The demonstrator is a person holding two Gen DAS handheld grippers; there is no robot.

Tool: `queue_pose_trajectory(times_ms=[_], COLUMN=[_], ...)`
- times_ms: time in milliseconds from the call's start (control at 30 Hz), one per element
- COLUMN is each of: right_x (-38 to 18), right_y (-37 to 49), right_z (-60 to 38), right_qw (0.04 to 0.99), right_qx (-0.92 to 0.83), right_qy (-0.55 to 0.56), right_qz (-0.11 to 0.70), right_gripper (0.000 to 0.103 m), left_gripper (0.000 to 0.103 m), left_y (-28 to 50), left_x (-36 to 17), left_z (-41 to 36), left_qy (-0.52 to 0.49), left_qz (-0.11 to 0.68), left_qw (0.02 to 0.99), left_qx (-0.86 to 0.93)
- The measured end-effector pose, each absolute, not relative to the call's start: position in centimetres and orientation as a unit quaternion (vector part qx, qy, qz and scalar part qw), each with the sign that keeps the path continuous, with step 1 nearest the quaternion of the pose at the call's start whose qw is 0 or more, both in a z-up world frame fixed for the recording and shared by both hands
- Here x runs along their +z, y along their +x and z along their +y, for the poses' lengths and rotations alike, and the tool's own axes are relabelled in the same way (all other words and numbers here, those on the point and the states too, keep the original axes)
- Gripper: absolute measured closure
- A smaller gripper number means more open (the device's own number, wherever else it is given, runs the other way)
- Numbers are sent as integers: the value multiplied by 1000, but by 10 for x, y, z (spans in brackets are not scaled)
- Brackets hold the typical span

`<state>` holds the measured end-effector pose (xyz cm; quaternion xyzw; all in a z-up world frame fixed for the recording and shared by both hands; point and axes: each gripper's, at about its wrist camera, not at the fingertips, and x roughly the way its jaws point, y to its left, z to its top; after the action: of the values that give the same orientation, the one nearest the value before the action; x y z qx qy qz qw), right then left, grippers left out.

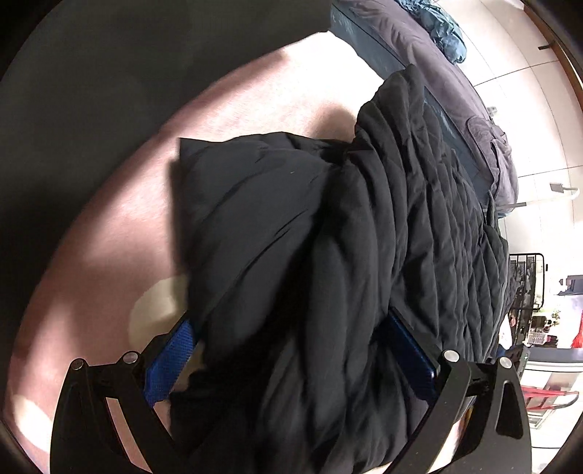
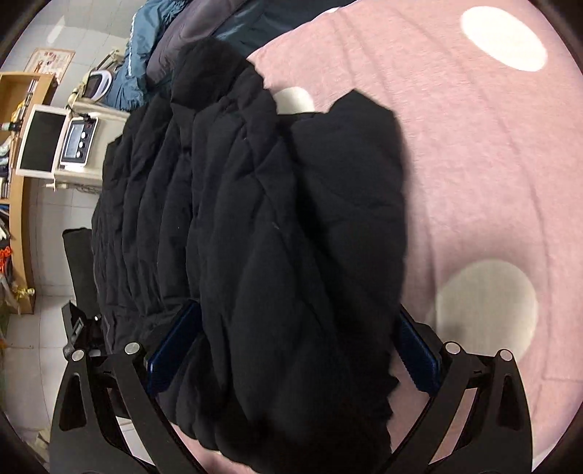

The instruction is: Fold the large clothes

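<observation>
In the left wrist view, a dark area filled the far left, and next to it lay the pink bed cover (image 1: 109, 226) with a pale dot near the lower left. The left hand-held gripper (image 1: 291, 350) stood at the bottom, its blue pads (image 1: 169, 359) spread wide apart, and a thick bunch of the black padded jacket (image 1: 328, 237) filled the space between them. The pads pressed on the cloth from both sides, so this hand-held gripper was holding the jacket. The jacket spread from the middle toward the right, one folded part lying on the pink cover. Further right lay a grey-purple garment (image 1: 455, 73) and a blue one (image 1: 441, 29), and beyond them a pale tiled floor.

In the right wrist view, a wooden shelf (image 2: 18, 189) and a white screen (image 2: 42, 142) stood at the far left over a tiled floor. The black padded jacket (image 2: 262, 218) covered the middle, its quilted body at the left and a smoother folded part at the right. The right hand-held gripper (image 2: 291, 353) also held a thick bunch of jacket between its widely spread pads (image 2: 419, 357). To the right the pink bed cover (image 2: 473, 164) showed large white dots.
</observation>
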<state>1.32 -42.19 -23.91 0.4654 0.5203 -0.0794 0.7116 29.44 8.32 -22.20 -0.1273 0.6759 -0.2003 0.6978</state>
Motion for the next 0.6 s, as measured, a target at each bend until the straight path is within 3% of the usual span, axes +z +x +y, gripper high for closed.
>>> queue_pose_trajectory(times_ms=[400, 533, 600], right_x=[-235, -220, -210], right_y=[32, 38, 38], right_z=[-412, -397, -389], right_qw=[716, 729, 738], right_qx=[-127, -146, -152], right_qy=[423, 387, 361], right_qz=[540, 545, 549], right_gripper=[9, 34, 46], left_gripper=[6, 18, 30], left_y=[303, 294, 290], left_x=[-229, -216, -206], left_z=[62, 51, 44], left_qy=[-132, -112, -95], left_qz=[679, 670, 664], left_qw=[702, 716, 725], left_qx=[-171, -160, -155])
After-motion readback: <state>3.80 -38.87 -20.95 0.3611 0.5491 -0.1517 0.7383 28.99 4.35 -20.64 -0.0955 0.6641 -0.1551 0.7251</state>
